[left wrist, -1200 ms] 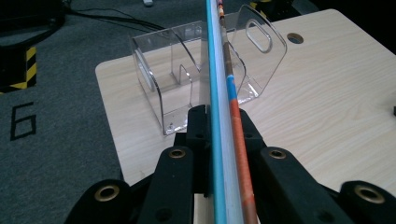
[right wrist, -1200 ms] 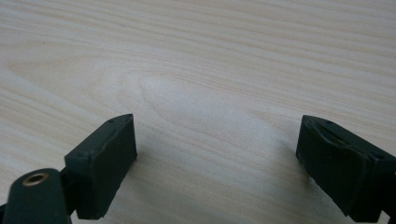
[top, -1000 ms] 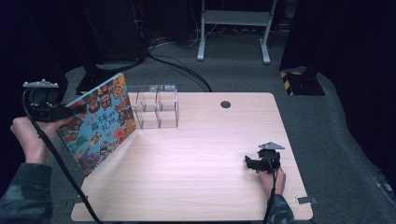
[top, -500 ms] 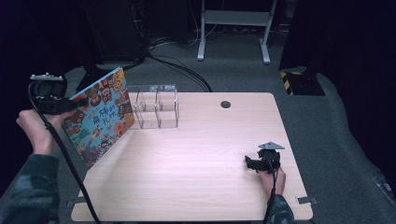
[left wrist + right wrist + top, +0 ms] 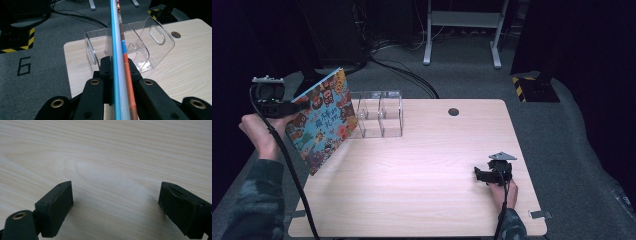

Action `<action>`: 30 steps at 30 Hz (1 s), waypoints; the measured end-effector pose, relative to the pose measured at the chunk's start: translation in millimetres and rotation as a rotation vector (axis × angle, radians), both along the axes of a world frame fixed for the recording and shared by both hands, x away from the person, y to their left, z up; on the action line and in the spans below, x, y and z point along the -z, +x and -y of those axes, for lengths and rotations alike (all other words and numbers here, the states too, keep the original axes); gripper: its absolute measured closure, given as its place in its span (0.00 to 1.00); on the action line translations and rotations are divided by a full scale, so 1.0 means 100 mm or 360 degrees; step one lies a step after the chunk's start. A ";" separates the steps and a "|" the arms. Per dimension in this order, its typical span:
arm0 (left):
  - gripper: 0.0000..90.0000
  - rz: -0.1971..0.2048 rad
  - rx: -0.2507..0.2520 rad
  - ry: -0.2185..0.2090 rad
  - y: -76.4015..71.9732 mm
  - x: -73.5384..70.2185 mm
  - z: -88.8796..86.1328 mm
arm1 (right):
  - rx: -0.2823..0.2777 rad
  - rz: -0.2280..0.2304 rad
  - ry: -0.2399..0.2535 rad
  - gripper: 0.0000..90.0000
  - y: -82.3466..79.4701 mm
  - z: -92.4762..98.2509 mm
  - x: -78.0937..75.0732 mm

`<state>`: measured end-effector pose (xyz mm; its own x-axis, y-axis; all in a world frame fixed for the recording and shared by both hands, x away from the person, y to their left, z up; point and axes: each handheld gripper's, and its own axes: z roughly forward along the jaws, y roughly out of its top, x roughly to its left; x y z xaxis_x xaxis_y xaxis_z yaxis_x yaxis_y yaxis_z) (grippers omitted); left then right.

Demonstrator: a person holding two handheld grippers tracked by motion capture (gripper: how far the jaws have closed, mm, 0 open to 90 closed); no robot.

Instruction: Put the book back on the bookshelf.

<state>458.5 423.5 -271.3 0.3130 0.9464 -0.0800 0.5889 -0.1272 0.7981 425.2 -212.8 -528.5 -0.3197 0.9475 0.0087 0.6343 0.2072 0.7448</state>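
1. High view: the left gripper (image 5: 304, 106) holds a thin picture book (image 5: 323, 120) by its upper edge, at the left edge of the wooden table (image 5: 422, 200). The book hangs tilted, with its lower corner near the tabletop. Its cover is bright blue and crowded with small cartoon figures in orange, red and brown; the title letters are too small to read. Just beside the book, toward the back of the table, stands a clear plastic rack (image 5: 379, 115) with upright dividers. The right gripper (image 5: 479, 175) rests low on the table near the right edge, well apart from the book. A small dark round hole (image 5: 453, 111) sits near the back edge of the table.

2. Left gripper view: the book (image 5: 120, 75) shows edge-on as a narrow strip, with a blue cover, pale page edges and an orange-brown band. The two black jaws are clamped on it from both sides. Beyond it, the rack (image 5: 150, 47) shows curved glossy walls and an oval cut-out; the book hides part of it. Grey carpet with a printed number lies to the left.

3. Right gripper view: the right gripper (image 5: 116, 200) has its matt black jaws spread wide over pale, fine-grained wood (image 5: 107, 152), with nothing between them.
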 end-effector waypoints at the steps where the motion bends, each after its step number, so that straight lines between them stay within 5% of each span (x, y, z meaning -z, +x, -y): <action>1: 0.90 0.0005 -0.0008 -0.0010 0.01 0.02 0.00 | 0.0000 0.0001 0.0000 0.13 0.00 0.00 0.00; 13: 0.90 0.0025 -0.0033 -0.0022 0.10 0.05 0.01 | 0.0000 0.0000 0.0000 0.13 0.00 0.00 0.00; 30: 0.90 0.0058 -0.0120 -0.0129 0.25 0.17 0.08 | 0.0005 -0.0002 0.0005 0.13 0.00 0.00 0.00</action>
